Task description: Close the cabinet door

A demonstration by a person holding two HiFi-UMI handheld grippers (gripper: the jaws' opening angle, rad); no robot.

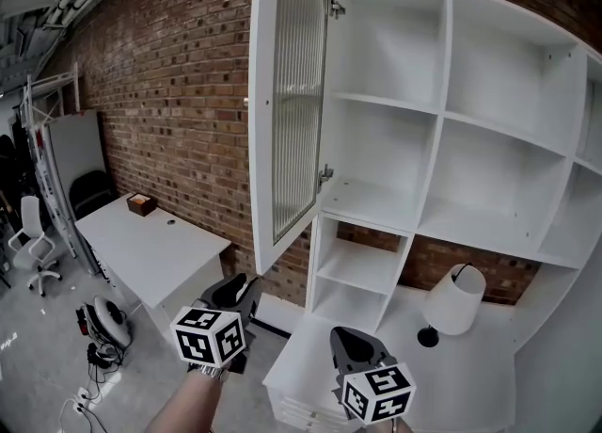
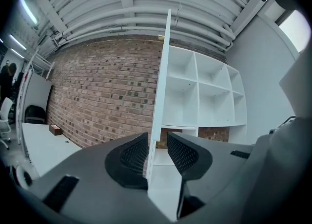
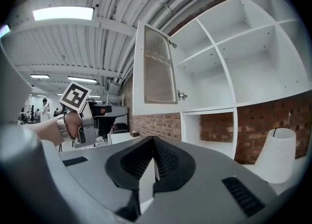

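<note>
White-framed with ribbed glass, the cabinet door [image 1: 287, 102] stands swung wide open from the left side of the cabinet [image 1: 443, 111], in front of the brick wall [image 1: 169, 92]. Your left gripper [image 1: 241, 288] is below the door's lower corner, jaws spread and pinching nothing. Your right gripper [image 1: 350, 339] has its jaws pressed together, empty.

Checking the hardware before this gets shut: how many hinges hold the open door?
2. The upper hinge sits near the top of the door; the lower hinge sits near its bottom. None shows between them.
</note>
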